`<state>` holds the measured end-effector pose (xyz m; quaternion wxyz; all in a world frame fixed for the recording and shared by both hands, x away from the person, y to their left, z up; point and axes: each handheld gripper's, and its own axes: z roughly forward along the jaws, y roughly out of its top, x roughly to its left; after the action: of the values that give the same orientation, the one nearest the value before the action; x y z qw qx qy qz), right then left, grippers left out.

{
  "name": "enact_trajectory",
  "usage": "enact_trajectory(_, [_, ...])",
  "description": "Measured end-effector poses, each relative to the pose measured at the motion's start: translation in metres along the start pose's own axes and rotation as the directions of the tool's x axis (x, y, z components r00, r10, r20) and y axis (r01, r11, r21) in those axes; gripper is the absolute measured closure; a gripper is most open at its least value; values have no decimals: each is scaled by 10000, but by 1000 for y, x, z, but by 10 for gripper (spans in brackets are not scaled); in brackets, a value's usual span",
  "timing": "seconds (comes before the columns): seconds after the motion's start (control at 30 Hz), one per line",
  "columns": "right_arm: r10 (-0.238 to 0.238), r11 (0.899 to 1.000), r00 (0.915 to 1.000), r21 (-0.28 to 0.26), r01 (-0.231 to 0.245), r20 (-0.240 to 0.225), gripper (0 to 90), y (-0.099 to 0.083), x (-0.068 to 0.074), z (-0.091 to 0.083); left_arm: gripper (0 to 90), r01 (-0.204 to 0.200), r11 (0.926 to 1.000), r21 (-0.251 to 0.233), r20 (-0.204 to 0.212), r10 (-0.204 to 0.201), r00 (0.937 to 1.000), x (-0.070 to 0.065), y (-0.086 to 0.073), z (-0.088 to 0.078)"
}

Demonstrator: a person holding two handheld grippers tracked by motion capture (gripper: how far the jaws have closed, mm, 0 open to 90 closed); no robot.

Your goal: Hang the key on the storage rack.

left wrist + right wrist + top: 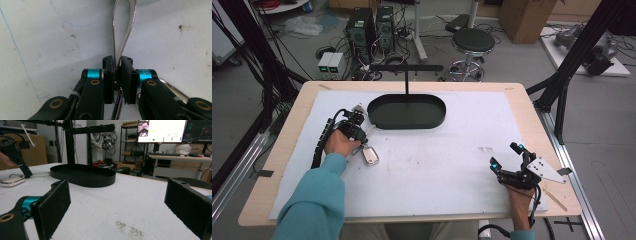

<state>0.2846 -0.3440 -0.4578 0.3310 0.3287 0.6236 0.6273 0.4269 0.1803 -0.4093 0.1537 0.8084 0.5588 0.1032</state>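
Now the silver metal key ring loop (124, 30) with its pale key fob (371, 155) lies on the white-covered worktop (437, 165) just beside the black oval tray (406, 111), pinched in the left tongs (118, 65) (closed on it); the right tongs (506, 159) rest wide open, well apart.

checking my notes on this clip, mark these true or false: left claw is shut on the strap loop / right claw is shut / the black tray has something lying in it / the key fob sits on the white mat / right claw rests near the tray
1. The left claw is shut on the strap loop. True.
2. The right claw is shut. False: its jaws stand wide apart with nothing between them.
3. The black tray has something lying in it. False: nothing lies in it, and a T-shaped stand rises at its far rim.
4. The key fob sits on the white mat. True.
5. The right claw rests near the tray. False: it is at the mat's near right corner, well apart from the tray.
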Motion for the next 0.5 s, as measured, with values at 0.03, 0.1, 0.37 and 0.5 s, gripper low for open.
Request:
enact_trajectory(0.03, [-22, 10000, 10000, 17, 22, 3, 59, 0, 0, 0, 814, 0, 10000, 0, 0, 0, 10000, 0, 0, 0])
enact_trajectory(0.1, [2, 10000, 10000, 2, -2, -1, 60, 0, 0, 0, 814, -94, 10000, 7, -23, 94, 10000, 0, 0, 0])
enact_trajectory(0.37, [-28, 10000, 10000, -9, 28, 5, 60, 0, 0, 0, 816, -584, 9974, -430, -347, 569, 9978, -1, -2, -7])
enact_trajectory(0.5, [-30, 10000, 10000, -11, 30, 4, 60, 0, 0, 0, 817, -836, 9933, -795, -569, 792, 9952, 0, -4, -13])
